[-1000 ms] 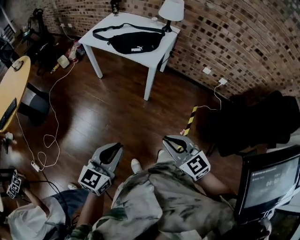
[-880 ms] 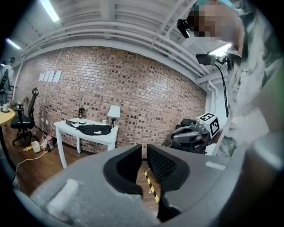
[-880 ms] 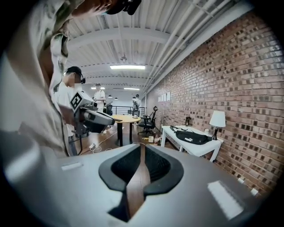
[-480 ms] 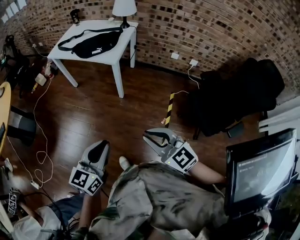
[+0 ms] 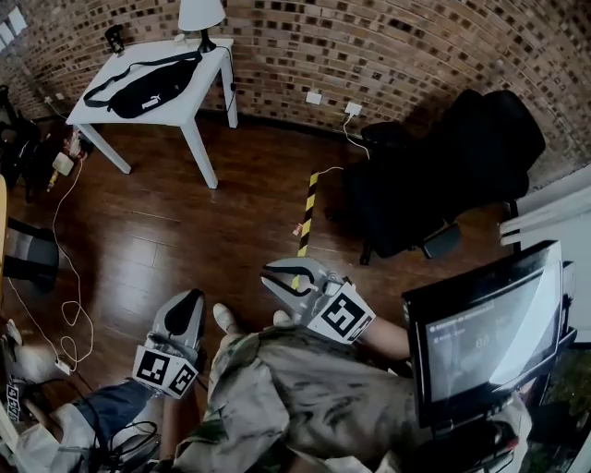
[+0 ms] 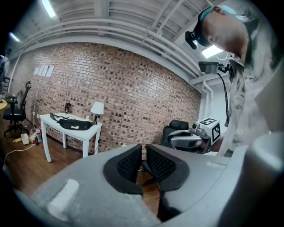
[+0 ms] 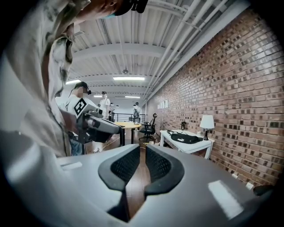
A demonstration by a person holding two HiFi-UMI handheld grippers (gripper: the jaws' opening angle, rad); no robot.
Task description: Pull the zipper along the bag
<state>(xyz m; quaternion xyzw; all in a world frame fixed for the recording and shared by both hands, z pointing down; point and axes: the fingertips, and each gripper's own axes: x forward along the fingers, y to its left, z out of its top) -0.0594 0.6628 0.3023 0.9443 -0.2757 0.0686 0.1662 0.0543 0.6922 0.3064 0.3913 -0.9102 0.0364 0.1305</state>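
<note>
A black waist bag (image 5: 143, 88) with a strap lies on a white table (image 5: 92, 113) at the far left, by the brick wall. It also shows small in the left gripper view as the bag (image 6: 73, 125) and in the right gripper view as the bag (image 7: 186, 138). Both grippers hang low by the person's legs, far from the table. My left gripper (image 5: 189, 300) is shut with nothing in it, its pads (image 6: 128, 162) close together. My right gripper (image 5: 270, 274) is likewise shut and holds nothing.
A table lamp (image 5: 199, 17) stands at the table's back corner. A black office chair (image 5: 443, 175) sits at the right, and a monitor (image 5: 489, 323) at the lower right. A yellow-black strip (image 5: 305, 217) and white cables (image 5: 65, 314) lie on the wooden floor. Another person (image 5: 55, 434) is at the lower left.
The head view has swung right, so the table and bag have slid to the upper left. Both grippers stay low near the legs, still shut.
</note>
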